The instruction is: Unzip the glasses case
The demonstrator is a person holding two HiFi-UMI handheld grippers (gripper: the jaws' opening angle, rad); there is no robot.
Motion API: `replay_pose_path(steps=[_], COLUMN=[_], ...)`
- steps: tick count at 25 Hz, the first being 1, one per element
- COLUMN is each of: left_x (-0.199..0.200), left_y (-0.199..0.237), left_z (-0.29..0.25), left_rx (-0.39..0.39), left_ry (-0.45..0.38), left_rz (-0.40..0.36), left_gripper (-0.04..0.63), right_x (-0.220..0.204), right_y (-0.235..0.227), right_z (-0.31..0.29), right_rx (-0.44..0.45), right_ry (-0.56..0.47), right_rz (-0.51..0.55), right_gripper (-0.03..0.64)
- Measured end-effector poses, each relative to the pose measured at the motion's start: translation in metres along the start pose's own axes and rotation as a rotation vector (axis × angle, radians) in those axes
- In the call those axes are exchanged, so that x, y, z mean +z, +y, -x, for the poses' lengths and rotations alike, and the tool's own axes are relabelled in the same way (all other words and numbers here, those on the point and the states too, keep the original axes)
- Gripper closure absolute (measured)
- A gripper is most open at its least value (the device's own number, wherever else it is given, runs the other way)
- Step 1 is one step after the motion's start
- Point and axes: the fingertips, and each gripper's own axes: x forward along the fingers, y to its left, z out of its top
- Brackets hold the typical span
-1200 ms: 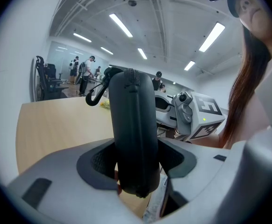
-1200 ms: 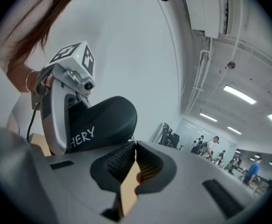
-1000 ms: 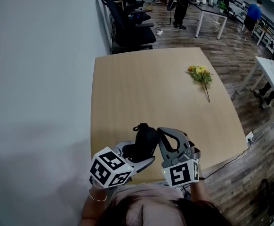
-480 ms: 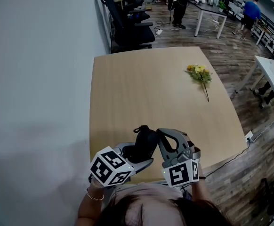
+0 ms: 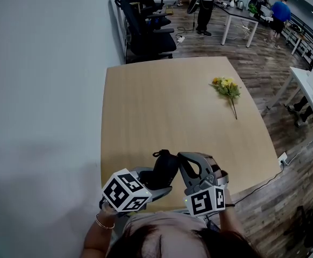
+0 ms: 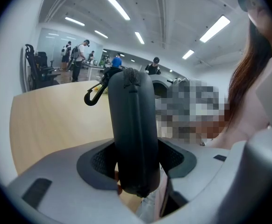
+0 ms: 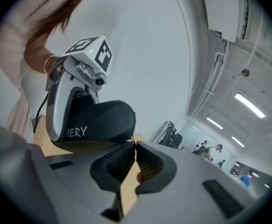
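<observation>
From where I stand, the case (image 5: 164, 168) is off the worktop (image 5: 172, 101), held up over its near edge close to the person's chest. The left tongs (image 5: 155, 179) are grasping it across its 2 broad faces, with one end sunk between the pads. The right tongs (image 5: 182, 156) come in from the right, clenched, with their tips meeting right at the case's lower edge. I cannot tell whether the zip pull is nipped between them.

The case looks like a moulded shell with a matte fabric skin. I would judge it light, fairly stiff and not slippery, so a firm squeeze on the faces should do no harm. The present hold looks sensible because it leaves the narrow edge with the zip free. The pull is the small part, and it wants a fingertip pinch from the other tongs.

The left gripper view shows the case (image 6: 131, 125) edge-on, with the zip seam running up its middle and a hook clip (image 6: 93, 96) at the far end. Neither shows from above. The right gripper view shows the case's side (image 7: 103, 120) with white lettering and a jaw of the left tongs (image 7: 63, 111) wrapped over it. Only the head view places all this over the worktop, with flowers (image 5: 227, 87) lying far off to the right.
</observation>
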Motion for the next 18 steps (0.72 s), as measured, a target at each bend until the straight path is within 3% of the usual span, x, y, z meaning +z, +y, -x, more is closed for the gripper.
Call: replay_pose_path(steps=[18], left_x=[-0.020], left_y=[-0.001], left_z=[-0.013], left_rx=[-0.041], left_ry=[0.108], left_rz=[-0.015], left_gripper=[0.341], right_x=[-0.014], right_y=[0.011], right_z=[0.002], right_rx=[0.042], right_ry=[0.043], right_rz=[0.099], right_gripper=[0.601])
